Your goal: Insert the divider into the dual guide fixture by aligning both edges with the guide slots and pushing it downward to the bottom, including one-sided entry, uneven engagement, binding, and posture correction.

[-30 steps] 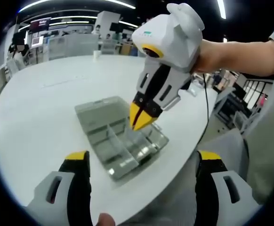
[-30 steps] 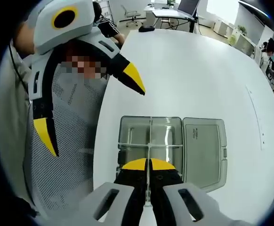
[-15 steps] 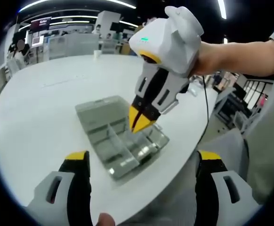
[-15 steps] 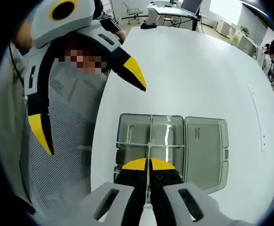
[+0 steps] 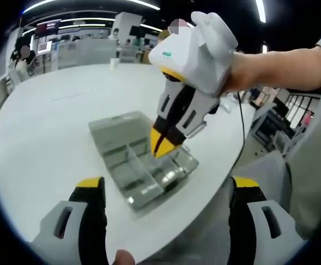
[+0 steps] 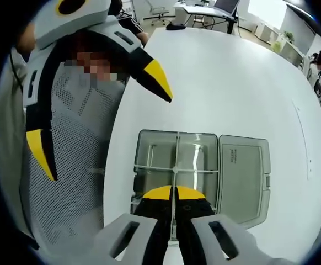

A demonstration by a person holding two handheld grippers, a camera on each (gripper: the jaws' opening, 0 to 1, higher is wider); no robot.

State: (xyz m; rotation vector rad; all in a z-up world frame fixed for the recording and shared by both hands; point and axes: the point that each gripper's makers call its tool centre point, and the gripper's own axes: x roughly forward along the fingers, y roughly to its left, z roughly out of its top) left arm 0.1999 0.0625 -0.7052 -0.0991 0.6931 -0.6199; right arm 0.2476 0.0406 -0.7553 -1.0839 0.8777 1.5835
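Note:
A clear plastic box (image 6: 140, 160) lies on the white table with its lid (image 6: 243, 176) flung open flat beside it. My right gripper (image 6: 173, 192) is shut on a thin clear divider (image 6: 174, 179), seen edge-on along the box's middle line, where it meets a cross wall (image 6: 196, 170). How deep the divider sits I cannot tell. In the left gripper view, the right gripper (image 5: 161, 144) points down into the box (image 5: 149, 200), held by a hand (image 5: 260, 66). My left gripper (image 5: 167, 183) is open and apart from the box, near the table edge; it also appears as the left gripper (image 6: 97, 118).
The white round table (image 5: 44, 121) stretches far behind the box, which lies close to the near edge (image 5: 204, 204). A person's grey mesh clothing (image 6: 72, 176) fills the space beyond that edge. Desks and chairs (image 6: 204, 11) stand in the distant room.
The right gripper has tilted a little over the box while its tips stay at the same spot. The left gripper has held still, open.

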